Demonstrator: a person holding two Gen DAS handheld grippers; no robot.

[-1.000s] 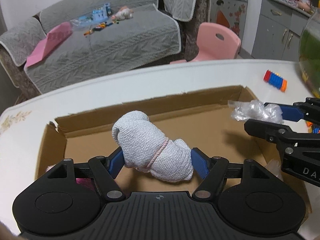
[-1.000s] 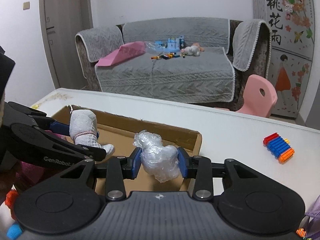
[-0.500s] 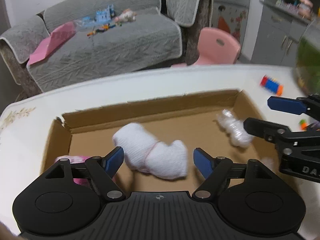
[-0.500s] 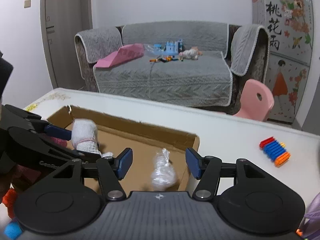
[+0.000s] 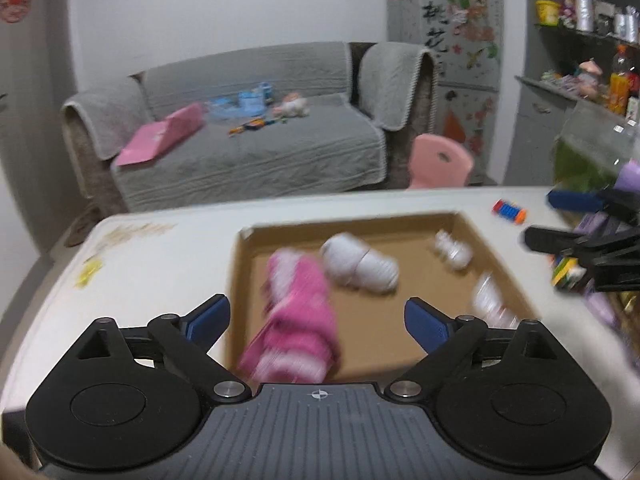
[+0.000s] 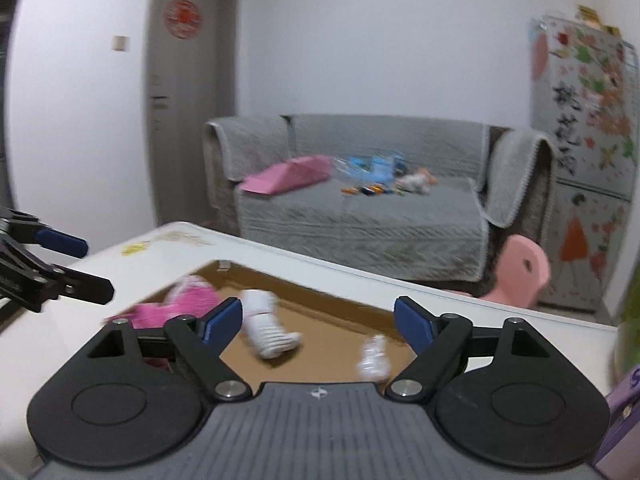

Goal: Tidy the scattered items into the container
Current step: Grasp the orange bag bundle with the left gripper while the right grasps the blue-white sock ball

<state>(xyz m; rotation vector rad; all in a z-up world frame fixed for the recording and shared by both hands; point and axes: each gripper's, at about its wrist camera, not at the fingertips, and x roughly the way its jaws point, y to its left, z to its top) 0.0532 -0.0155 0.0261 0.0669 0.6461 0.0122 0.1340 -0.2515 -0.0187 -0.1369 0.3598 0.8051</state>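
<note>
Beyond box [image 5: 484, 240], brick toy [image 5: 509, 211], left view only

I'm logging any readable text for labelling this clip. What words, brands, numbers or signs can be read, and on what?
"桃花": black brush characters on the decorated fridge; a third below is too blurred.
Red round door emblem: its character is too blurred to read.
Purple box at the right edge: one partial letter, not readable.
Bottles on the shelf: labels too small.
Left gripper and right gripper: no readable brand.
</note>
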